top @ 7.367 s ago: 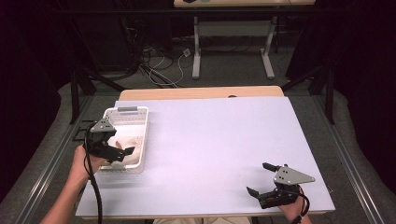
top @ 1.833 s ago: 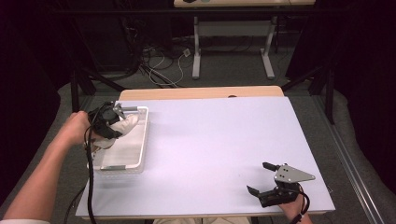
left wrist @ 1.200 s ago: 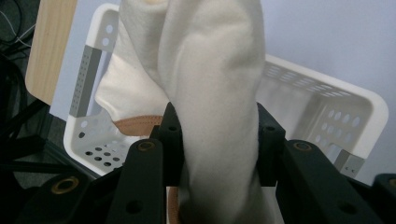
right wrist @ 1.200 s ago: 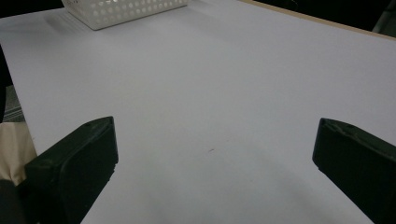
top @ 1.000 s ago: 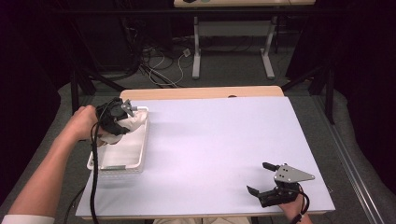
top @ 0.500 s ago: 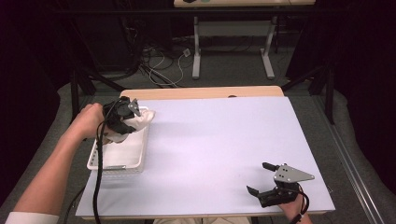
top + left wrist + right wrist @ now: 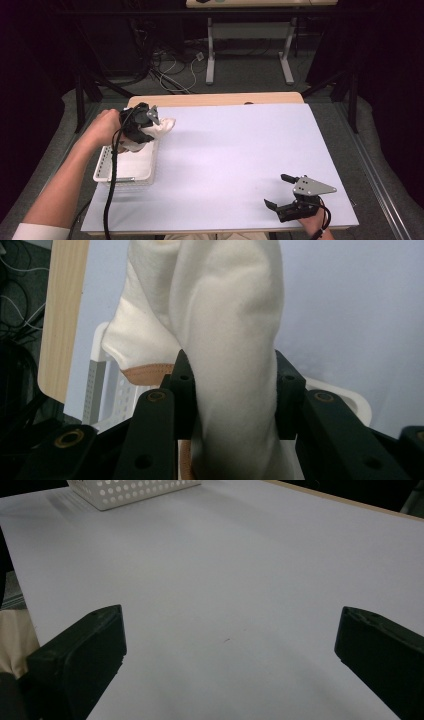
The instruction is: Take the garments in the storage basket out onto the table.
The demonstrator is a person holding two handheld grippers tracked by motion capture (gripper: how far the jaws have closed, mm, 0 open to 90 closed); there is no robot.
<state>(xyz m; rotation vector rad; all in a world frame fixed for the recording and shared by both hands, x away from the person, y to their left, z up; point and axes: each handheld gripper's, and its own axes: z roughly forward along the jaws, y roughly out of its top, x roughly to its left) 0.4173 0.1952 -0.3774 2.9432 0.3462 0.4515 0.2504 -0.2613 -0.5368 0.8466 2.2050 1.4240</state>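
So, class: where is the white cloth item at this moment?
In the high view, the white cloth item is at far left, clamped in the left gripper, above the white perforated basket.

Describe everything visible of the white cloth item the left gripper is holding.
The white cloth item looks like soft, cream-white fabric, bunched into thick folds, with a tan trimmed edge low on one side. The left gripper is shut on its middle, pads pressing both sides. It hangs lifted above the far end of the white perforated basket, its free end pointing toward the table's centre.
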